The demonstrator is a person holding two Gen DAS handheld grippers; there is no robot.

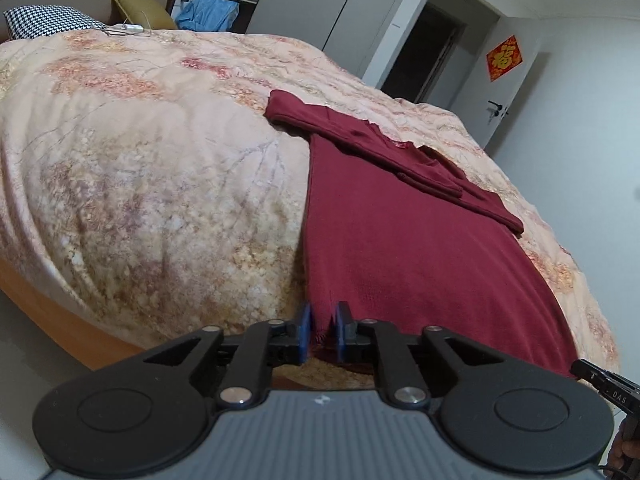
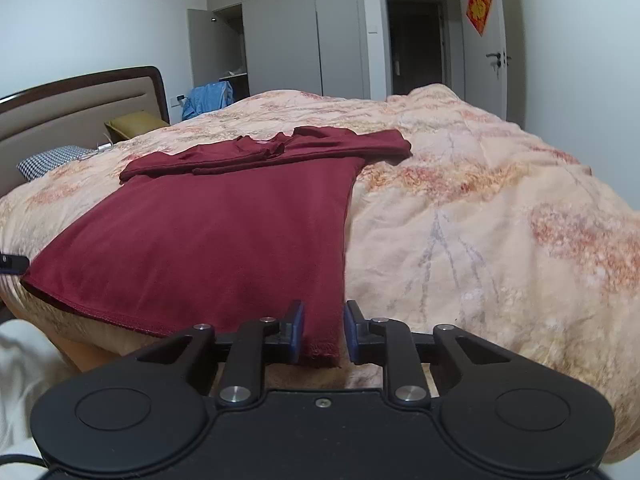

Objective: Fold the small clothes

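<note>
A dark red T-shirt lies flat on the floral quilt, its hem at the near edge of the bed and its sleeves laid across the collar end. My left gripper stands slightly open at the hem's left corner, with red cloth showing in the narrow gap. In the right wrist view the T-shirt spreads to the left. My right gripper is open around the hem's right corner. That corner lies loose between the pads, and the pads do not press on it.
The quilt covers the whole bed. A checked pillow and a mustard cushion sit by the headboard, with blue cloth behind. A wardrobe and a doorway stand beyond the bed. The other gripper's tip shows at the right edge.
</note>
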